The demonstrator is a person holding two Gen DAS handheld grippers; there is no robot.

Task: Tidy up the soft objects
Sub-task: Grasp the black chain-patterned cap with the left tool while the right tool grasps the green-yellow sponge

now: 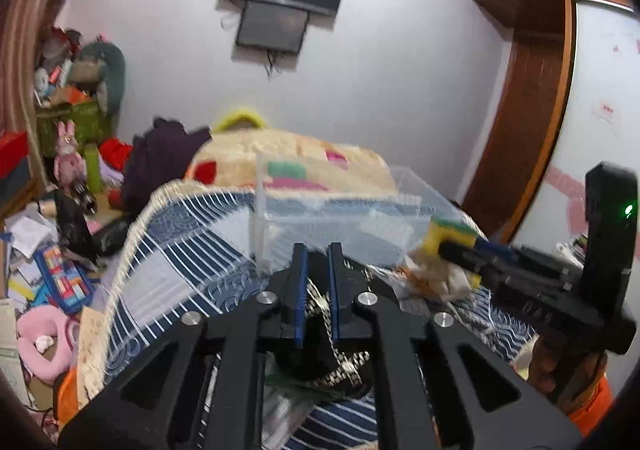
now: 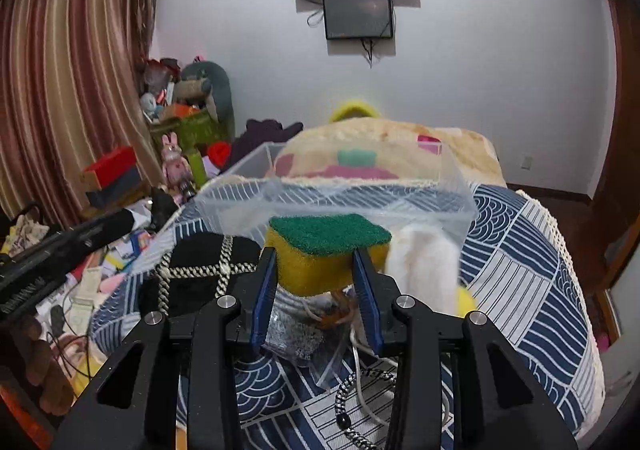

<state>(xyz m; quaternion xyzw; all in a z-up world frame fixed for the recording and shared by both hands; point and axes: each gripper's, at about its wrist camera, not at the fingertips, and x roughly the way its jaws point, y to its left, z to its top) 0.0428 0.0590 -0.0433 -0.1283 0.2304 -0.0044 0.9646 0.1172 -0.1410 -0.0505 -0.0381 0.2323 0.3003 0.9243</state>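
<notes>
We pinch the sponge point(image 2: 326, 250) at frame centre in the right gripper point(image 2: 316, 274); left gripper point(image 1: 318, 270) nearly closed, empty; a shallow grip risks dropping it short of the clear bin point(image 2: 452, 186).

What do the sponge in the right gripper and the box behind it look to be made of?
Sponge: yellow porous foam under a green fibrous scouring layer; it bulges slightly between the right gripper fingers, so it is soft. Box: clear, glossy, rigid-looking plastic, probably; the bedspread pattern shows through its walls.
</notes>
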